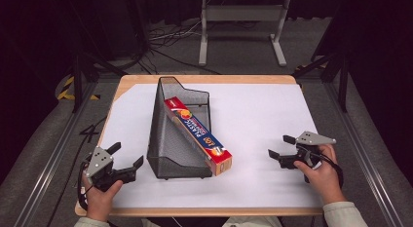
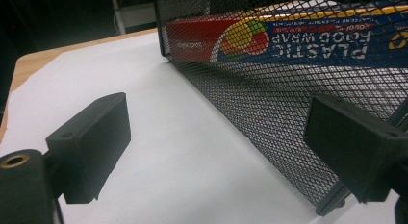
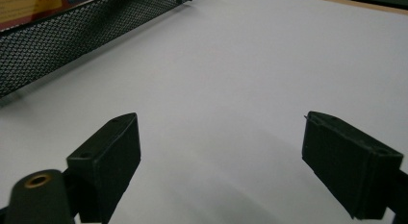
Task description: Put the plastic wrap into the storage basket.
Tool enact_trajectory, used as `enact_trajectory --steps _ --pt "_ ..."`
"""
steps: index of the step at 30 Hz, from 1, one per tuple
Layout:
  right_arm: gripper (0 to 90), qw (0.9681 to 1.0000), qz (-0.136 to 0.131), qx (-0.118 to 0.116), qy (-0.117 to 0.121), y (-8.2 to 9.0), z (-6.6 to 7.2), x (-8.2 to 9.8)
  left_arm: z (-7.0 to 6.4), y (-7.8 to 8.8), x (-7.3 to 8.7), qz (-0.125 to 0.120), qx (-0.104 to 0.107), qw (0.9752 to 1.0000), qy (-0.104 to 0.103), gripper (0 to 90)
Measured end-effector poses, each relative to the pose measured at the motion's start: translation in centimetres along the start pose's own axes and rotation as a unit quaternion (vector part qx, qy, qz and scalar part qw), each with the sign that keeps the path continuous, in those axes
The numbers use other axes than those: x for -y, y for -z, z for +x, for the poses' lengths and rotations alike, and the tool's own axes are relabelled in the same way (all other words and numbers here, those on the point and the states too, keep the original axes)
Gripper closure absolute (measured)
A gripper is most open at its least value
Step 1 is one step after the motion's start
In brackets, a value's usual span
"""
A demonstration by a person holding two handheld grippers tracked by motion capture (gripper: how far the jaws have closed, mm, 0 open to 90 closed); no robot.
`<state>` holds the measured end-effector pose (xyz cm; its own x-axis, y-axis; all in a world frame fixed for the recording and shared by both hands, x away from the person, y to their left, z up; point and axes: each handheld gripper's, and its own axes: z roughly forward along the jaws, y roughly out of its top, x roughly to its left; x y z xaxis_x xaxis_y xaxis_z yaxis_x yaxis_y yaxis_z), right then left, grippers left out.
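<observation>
The box in the mesh holder reads "PLASTIC FOOD WRAP".

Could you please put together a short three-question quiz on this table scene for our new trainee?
1. True or false: the plastic food wrap box lies flat on the white sheet, well apart from the mesh basket.
2. Which tool is nearer the mesh basket: A) the left tool, B) the right tool?
3. Fill in: both tools have their jaws ____, with nothing between them.

Key:
1. False: the box leans in the basket, one end sticking out over the low front.
2. A.
3. Open.
</observation>
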<state>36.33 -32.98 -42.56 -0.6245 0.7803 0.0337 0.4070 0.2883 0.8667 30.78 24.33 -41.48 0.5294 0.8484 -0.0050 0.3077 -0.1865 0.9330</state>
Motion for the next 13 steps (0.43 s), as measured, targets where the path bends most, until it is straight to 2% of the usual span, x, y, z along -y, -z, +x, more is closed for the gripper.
enact_trajectory --steps 4,13 --pt "13.6 0.9999 0.011 0.005 -0.001 -0.29 0.21 0.5 0.09 -0.13 0.07 0.001 0.003 1.0 -0.002 9.9" --pt "13.6 0.9999 -0.002 0.011 -0.006 0.03 0.06 0.35 0.1 -0.26 0.18 0.006 0.01 0.9999 -0.001 9.8"
